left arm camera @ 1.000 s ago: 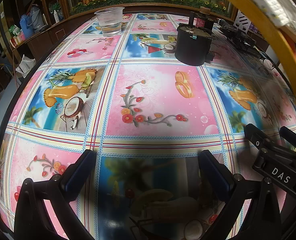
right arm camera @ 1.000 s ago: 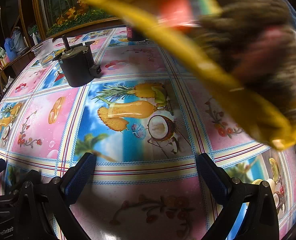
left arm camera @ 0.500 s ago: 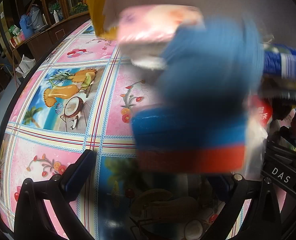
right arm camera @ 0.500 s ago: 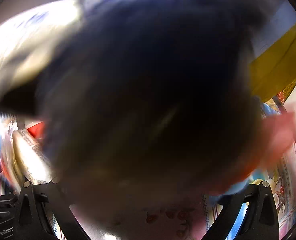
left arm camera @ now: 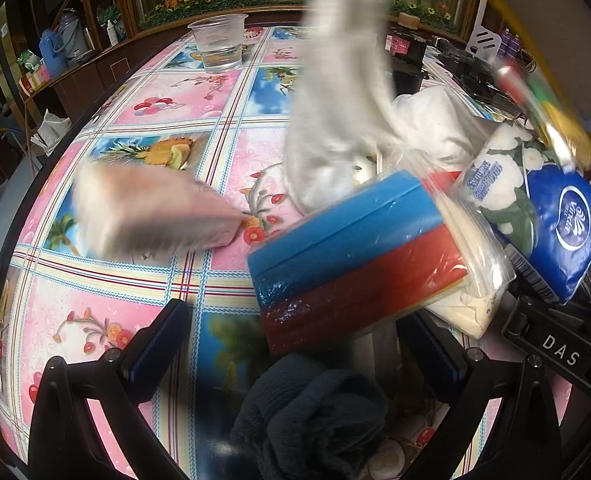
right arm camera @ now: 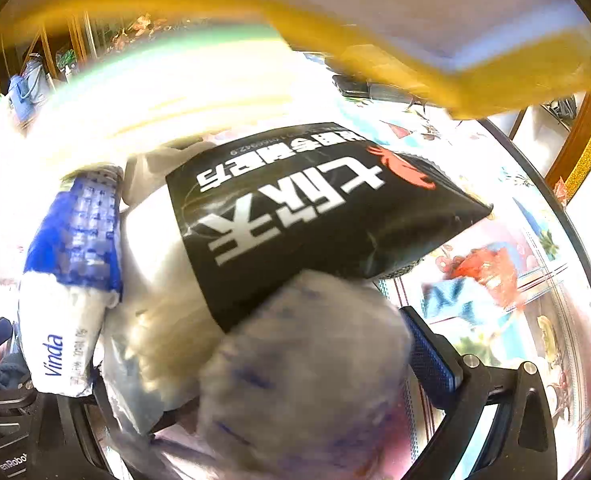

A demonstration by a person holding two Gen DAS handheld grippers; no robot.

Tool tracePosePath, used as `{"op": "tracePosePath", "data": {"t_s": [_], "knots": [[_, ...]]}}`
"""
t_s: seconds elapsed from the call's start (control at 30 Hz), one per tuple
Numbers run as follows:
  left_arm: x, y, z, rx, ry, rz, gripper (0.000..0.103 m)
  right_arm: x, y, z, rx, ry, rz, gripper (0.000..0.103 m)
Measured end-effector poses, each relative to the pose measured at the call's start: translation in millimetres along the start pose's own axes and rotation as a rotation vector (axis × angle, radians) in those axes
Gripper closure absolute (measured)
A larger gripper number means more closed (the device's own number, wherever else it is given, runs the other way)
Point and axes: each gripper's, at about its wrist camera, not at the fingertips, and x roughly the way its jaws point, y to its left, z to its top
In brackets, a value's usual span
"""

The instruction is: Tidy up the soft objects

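Two Vinda tissue packs (left arm camera: 563,220) (blue)

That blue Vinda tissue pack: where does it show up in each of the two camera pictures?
Left wrist view: the Vinda tissue pack lies at the right edge, beside the bagged blue and red sponge.
Right wrist view: the same pack stands at the left, beside the black packet.
Shared landmark: the fruit-print tablecloth under the pile.
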Motion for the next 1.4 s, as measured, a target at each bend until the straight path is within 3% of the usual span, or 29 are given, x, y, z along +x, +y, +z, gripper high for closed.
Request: {"op": "tracePosePath", "data": {"t_s": [1.4], "knots": [[-2, 0, -1, -0.006, 0.000, 0.005, 0.000, 8, -4, -16, 0.009, 0.003, -0.008, 0.001]]}}
